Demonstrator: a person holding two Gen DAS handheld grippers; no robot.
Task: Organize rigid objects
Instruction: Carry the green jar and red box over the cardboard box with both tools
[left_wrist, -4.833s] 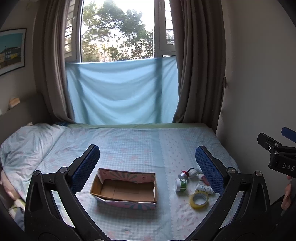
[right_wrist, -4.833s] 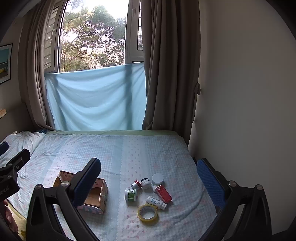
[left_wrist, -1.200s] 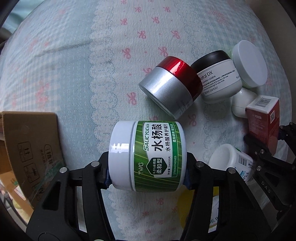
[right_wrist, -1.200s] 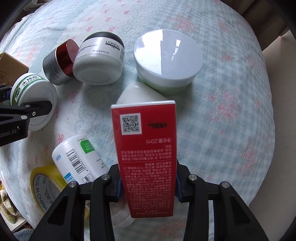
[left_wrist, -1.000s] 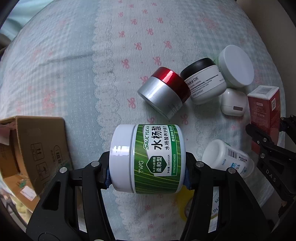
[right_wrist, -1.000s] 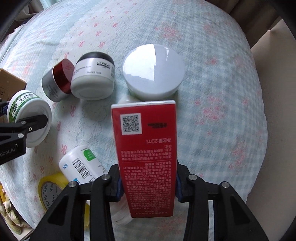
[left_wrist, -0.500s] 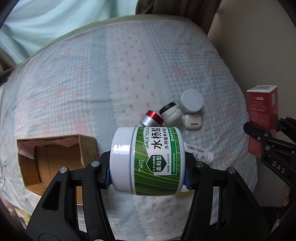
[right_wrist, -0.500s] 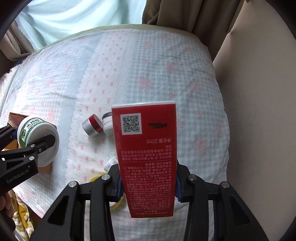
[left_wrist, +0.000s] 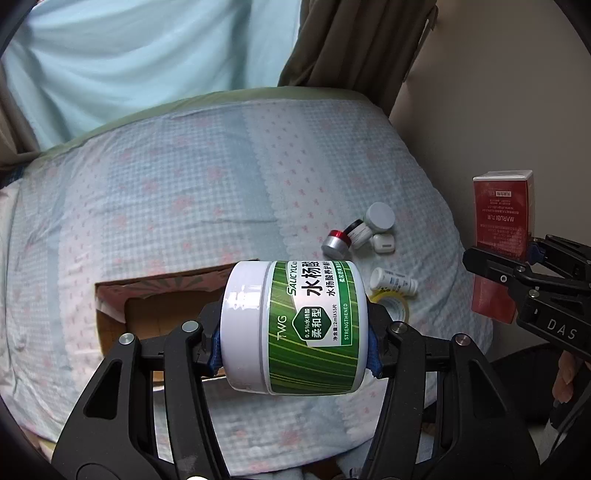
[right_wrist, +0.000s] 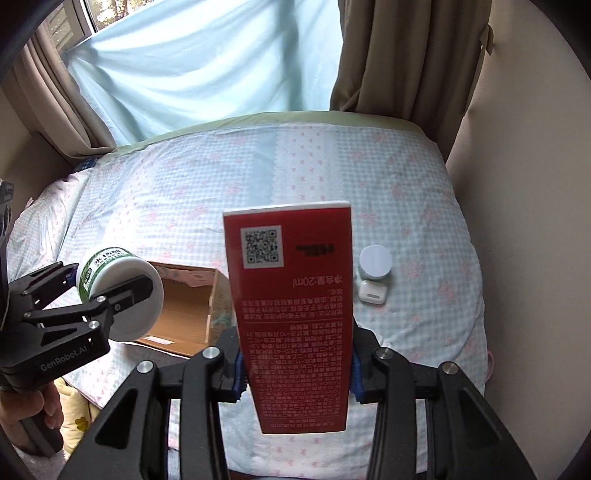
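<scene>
My left gripper (left_wrist: 295, 347) is shut on a green-and-white jar (left_wrist: 295, 326), held on its side high above the bed; in the right wrist view the same jar (right_wrist: 118, 291) hangs over the box's left end. My right gripper (right_wrist: 295, 373) is shut on a tall red carton (right_wrist: 293, 314), which shows at the right edge of the left wrist view (left_wrist: 500, 236). Below lies an open cardboard box (left_wrist: 162, 314) (right_wrist: 181, 314) with an empty bottom. On the bedspread remain a red-lidded silver jar (left_wrist: 336, 242), a black-lidded jar (left_wrist: 356, 230), a white round lid (left_wrist: 379, 216), a white earbud case (left_wrist: 383, 243), a white bottle (left_wrist: 393, 282) and a yellow tape roll (left_wrist: 393, 304).
The bed (right_wrist: 184, 184) has a checked blue spread. A beige wall (right_wrist: 535, 221) runs close along its right side, brown curtains (right_wrist: 399, 55) and a blue sheet (right_wrist: 207, 62) hang at its head. A hand (right_wrist: 33, 402) holds the left gripper's handle.
Both grippers have risen well above the bed with the jar and the carton still clamped. The objects on the spread look much smaller, and the box has come into view under the jar.
</scene>
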